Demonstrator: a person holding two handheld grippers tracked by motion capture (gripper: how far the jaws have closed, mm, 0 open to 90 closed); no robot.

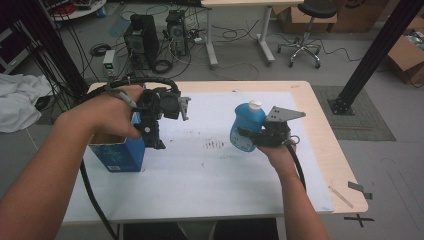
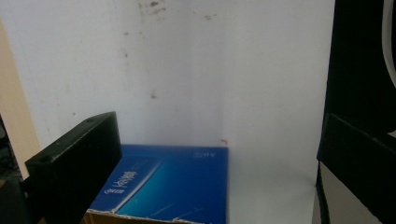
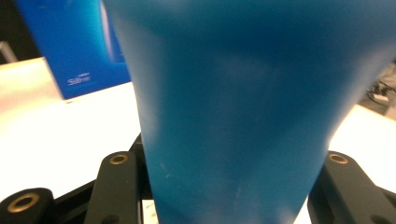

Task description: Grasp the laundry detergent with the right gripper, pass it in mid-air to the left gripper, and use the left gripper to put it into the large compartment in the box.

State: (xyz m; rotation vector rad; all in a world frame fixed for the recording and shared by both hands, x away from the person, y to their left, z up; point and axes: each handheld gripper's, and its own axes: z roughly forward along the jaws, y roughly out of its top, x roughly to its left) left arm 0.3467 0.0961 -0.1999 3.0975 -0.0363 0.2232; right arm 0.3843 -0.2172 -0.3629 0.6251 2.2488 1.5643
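Blue bottle (image 1: 247, 126) clamped in right gripper (image 1: 250, 135), left gripper (image 1: 156, 142) over box (image 1: 117, 155), jaws apart

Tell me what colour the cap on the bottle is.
White. The cap tops the blue bottle, seen best in the high view.

computer towers (image 1: 155, 37) and stool (image 1: 306, 30) on floor, white cloth (image 1: 17, 102) at left

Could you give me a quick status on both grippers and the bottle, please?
Right gripper shut on blue bottle, held above the table. Left gripper open over the open blue box. Nothing between them.
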